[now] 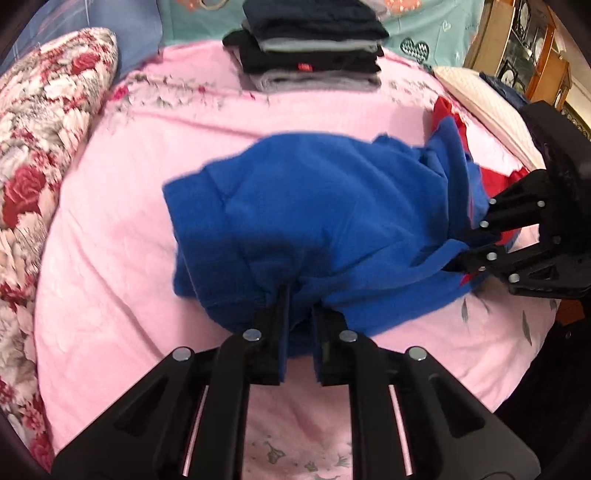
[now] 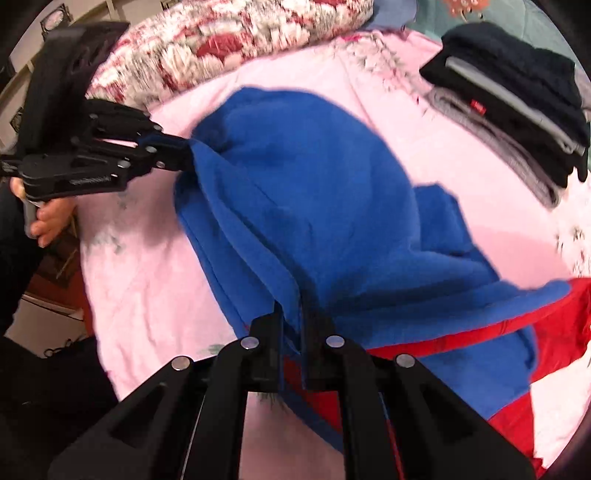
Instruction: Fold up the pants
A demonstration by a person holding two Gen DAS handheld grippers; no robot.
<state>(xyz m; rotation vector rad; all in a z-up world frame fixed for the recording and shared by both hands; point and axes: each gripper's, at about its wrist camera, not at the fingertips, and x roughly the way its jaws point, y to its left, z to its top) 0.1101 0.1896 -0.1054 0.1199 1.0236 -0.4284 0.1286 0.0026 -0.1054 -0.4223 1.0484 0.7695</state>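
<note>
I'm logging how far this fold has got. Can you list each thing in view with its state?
Blue pants: bunched, partly folded, gripped at two spots.
Left tongs: shut on the blue pants.
Right tongs: shut on the blue pants.
Red garment: spread flat under the blue pants.
Stack of dark clothes: folded, piled neatly.
Pink sheet: spread, lightly wrinkled.
Floral pillow: lying at the bed edge.

Left wrist camera sits low and close behind its own fingers, looking across the pink bedspread [image 1: 110, 229] toward the stack of folded clothes [image 1: 310, 48]. Right wrist camera looks in from the opposite end, just as close, facing the floral pillow [image 2: 236, 33]. Both views share the blue pants [image 1: 314, 214].
</note>
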